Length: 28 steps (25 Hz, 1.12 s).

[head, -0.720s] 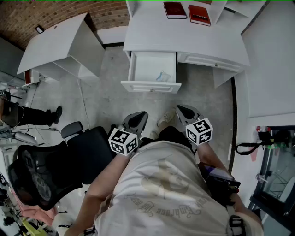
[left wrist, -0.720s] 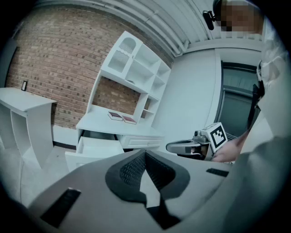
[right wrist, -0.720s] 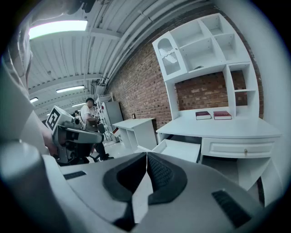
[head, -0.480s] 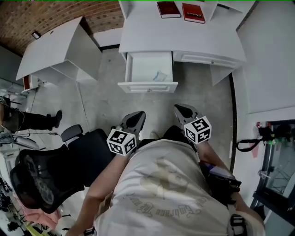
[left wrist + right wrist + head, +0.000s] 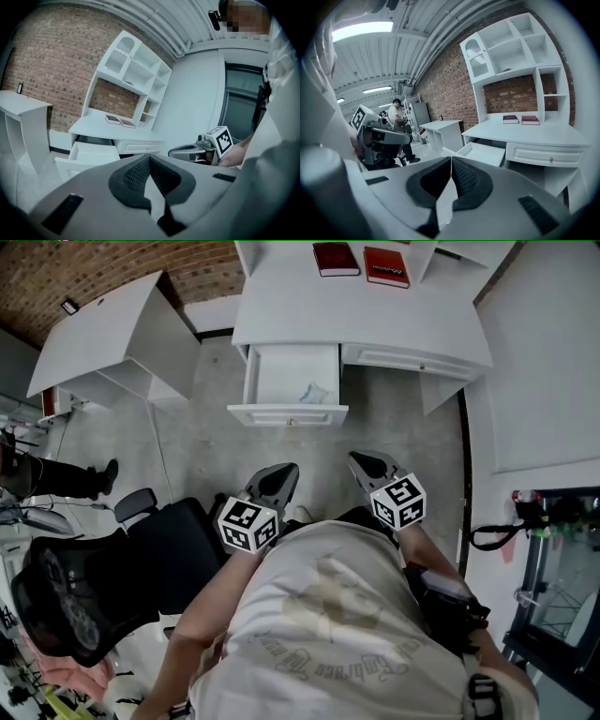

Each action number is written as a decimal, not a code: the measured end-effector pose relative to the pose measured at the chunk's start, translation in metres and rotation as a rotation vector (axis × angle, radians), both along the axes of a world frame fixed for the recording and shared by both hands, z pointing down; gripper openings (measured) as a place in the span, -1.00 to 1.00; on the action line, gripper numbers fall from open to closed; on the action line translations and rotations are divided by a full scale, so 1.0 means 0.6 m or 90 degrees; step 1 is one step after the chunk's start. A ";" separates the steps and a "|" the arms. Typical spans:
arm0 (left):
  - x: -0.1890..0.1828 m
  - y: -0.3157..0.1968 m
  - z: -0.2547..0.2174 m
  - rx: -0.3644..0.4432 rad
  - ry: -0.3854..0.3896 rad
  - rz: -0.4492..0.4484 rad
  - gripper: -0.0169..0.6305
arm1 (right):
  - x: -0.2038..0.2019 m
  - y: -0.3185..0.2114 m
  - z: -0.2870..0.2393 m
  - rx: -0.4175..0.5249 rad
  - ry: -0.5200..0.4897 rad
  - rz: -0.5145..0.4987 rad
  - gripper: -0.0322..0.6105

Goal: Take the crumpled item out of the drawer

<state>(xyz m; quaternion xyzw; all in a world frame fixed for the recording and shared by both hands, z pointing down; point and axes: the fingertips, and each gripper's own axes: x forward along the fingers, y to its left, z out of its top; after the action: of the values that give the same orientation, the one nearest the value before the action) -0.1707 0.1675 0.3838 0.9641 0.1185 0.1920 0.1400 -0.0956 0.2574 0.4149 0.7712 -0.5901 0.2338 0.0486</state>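
Nearest the camera: the person's light printed shirt (image 5: 328,615). Both grippers were held just in front of the torso, side by side and apart, pointing toward the desk.

Left gripper (image 5: 281,471): jaws together, pads meeting along their length, nothing between them.
Right gripper (image 5: 362,461): jaws likewise pressed together, nothing held.
Each gripper's own view showed the other alongside, above bare floor.

To the person's left, beside the left gripper: a black mesh office chair (image 5: 84,587). Grey floor (image 5: 394,427) lay between the grippers and the furniture.

Further out: white desk (image 5: 356,315) with its left drawer (image 5: 272,371) pulled fully open. The neighbouring drawer (image 5: 403,360) was closed. The crumpled item (image 5: 314,393), pale and bunched, lay inside the open drawer on its bottom, toward the right side and nearer the drawer front (image 5: 288,414) than the back. It was well apart from both grippers, and neither touched it. The rest of the drawer bottom looked bare.

On the desk top, far edge: two red books (image 5: 335,259) (image 5: 385,266) lying flat, side by side.

Left of the desk: a second white table (image 5: 103,334). A standing person's legs (image 5: 56,479) showed at the left edge. Behind it all: brick wall (image 5: 112,268).
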 end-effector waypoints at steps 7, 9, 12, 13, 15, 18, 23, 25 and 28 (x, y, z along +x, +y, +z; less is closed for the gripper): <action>-0.008 0.013 0.002 -0.008 0.001 -0.001 -0.89 | -0.017 0.002 0.006 -0.013 0.008 -0.013 -0.82; -0.012 0.017 0.004 -0.007 0.000 0.004 -0.89 | -0.021 0.006 0.010 -0.019 0.007 -0.011 -0.82; -0.018 0.011 0.005 -0.008 0.002 0.004 -0.89 | -0.027 0.009 0.015 -0.024 0.003 0.002 -0.82; -0.019 0.006 0.005 -0.007 0.002 0.005 -0.89 | -0.028 0.009 0.016 -0.025 0.003 0.008 -0.82; -0.020 -0.001 0.005 -0.007 0.004 0.007 -0.89 | -0.030 0.009 0.017 -0.026 0.002 0.022 -0.82; -0.023 -0.002 0.005 -0.015 0.008 0.018 -0.89 | -0.040 0.016 0.020 -0.035 -0.002 0.043 -0.82; -0.027 -0.009 0.001 -0.012 0.016 0.043 -0.89 | -0.046 0.021 0.017 -0.031 -0.001 0.079 -0.82; -0.030 -0.015 0.003 -0.011 0.016 0.044 -0.89 | -0.049 0.021 0.021 -0.031 -0.006 0.090 -0.82; -0.036 -0.023 0.001 -0.010 0.018 0.045 -0.89 | -0.055 0.018 0.026 -0.031 -0.015 0.098 -0.82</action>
<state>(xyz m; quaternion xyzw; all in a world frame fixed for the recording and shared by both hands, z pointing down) -0.1922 0.1537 0.3847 0.9609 0.1561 0.1820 0.1387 -0.1286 0.2681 0.4307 0.8098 -0.5242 0.2601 0.0419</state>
